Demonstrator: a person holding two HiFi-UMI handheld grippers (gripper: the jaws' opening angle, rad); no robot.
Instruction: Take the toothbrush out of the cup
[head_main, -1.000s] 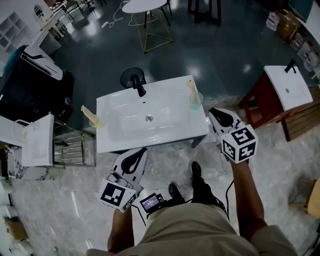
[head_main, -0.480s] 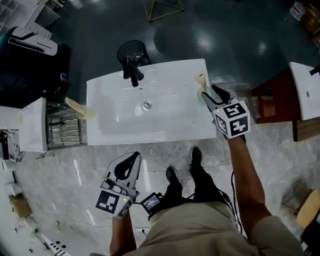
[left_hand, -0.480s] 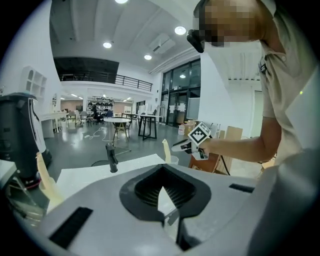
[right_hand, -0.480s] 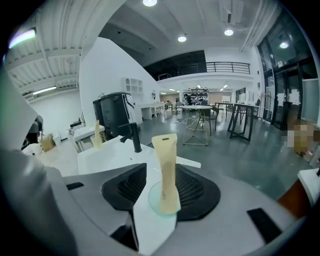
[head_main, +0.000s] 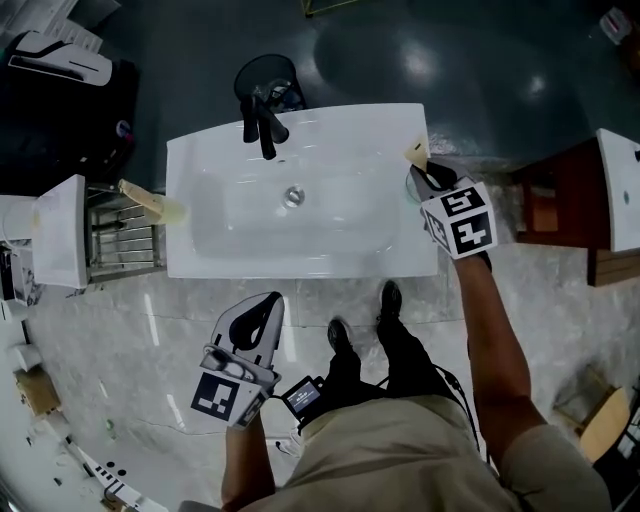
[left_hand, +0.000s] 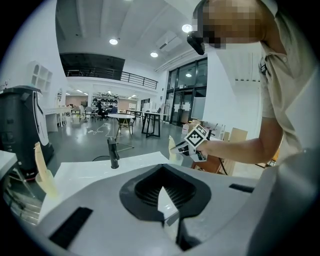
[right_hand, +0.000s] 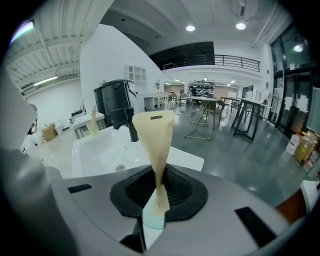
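Here, nearest us, the left gripper (head_main: 270, 302) hangs low over the marble floor (head_main: 120, 340), beside our shoes and short of the sink. Its jaws are pressed together with nothing between them.

Further out, the right gripper (head_main: 422, 176) reaches the sink's right rim, where the cup (right_hand: 152, 218) stands. Its jaws have just been closing, and they are clamped on the toothbrush (right_hand: 153, 131). The beige stem runs up between the pads, and the wide top sticks out above them. The toothbrush is not yet out: its lower end sits in the pale green cup, just under the jaws.

Beyond lies the white sink (head_main: 300, 266), its basin bare around the drain (head_main: 293, 196), with the black faucet (head_main: 262, 124) at the far edge. Off to the left, apart from the sink, we see a second beige brush (head_main: 140, 197) leaning over a metal rack (head_main: 125, 245).
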